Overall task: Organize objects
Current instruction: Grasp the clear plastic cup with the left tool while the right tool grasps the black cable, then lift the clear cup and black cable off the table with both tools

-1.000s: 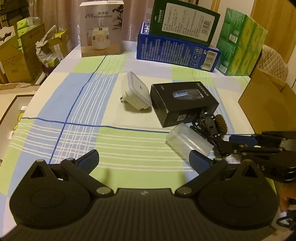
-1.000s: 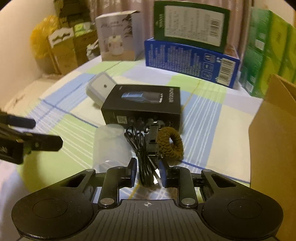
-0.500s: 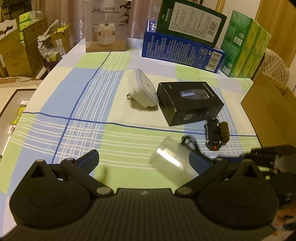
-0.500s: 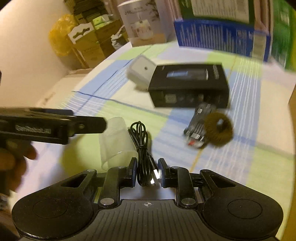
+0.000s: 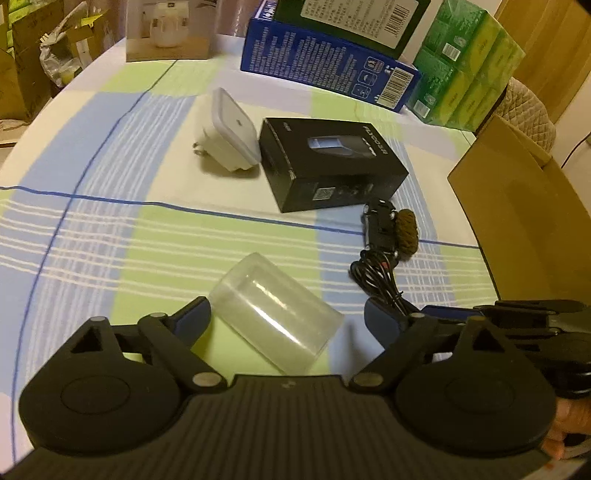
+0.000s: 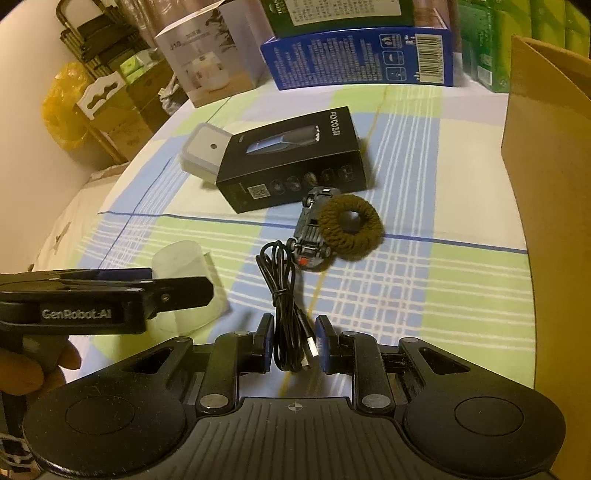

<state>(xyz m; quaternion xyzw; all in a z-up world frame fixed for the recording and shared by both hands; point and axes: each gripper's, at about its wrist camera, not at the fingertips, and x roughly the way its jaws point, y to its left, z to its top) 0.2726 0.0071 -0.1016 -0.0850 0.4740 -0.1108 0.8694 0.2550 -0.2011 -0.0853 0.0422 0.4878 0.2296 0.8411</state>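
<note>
A clear plastic cup (image 5: 273, 317) lies on its side on the checked tablecloth between the fingers of my left gripper (image 5: 286, 317). Those jaws are closing; the left pad is at the cup's rim and the right pad stands a little off it. My right gripper (image 6: 295, 343) is shut on a bundled black USB cable (image 6: 288, 295), which trails forward toward a small toy car (image 6: 314, 225). In the right wrist view the left gripper (image 6: 177, 282) reaches in from the left over the cup (image 6: 184, 258). The right gripper (image 5: 443, 310) shows at the left wrist view's right edge.
A brown hair tie (image 6: 351, 229) leans on the toy car. Behind them lie a black box (image 5: 332, 162) and a white plug adapter (image 5: 229, 144). An open cardboard box (image 5: 517, 206) stands at the right; blue box (image 5: 325, 62), green packs (image 5: 465, 66) and humidifier box (image 5: 166, 29) line the back.
The left gripper has come down around the cup and its jaws have narrowed. The right gripper has pulled the cable back from the toy car and hair tie and rolled.
</note>
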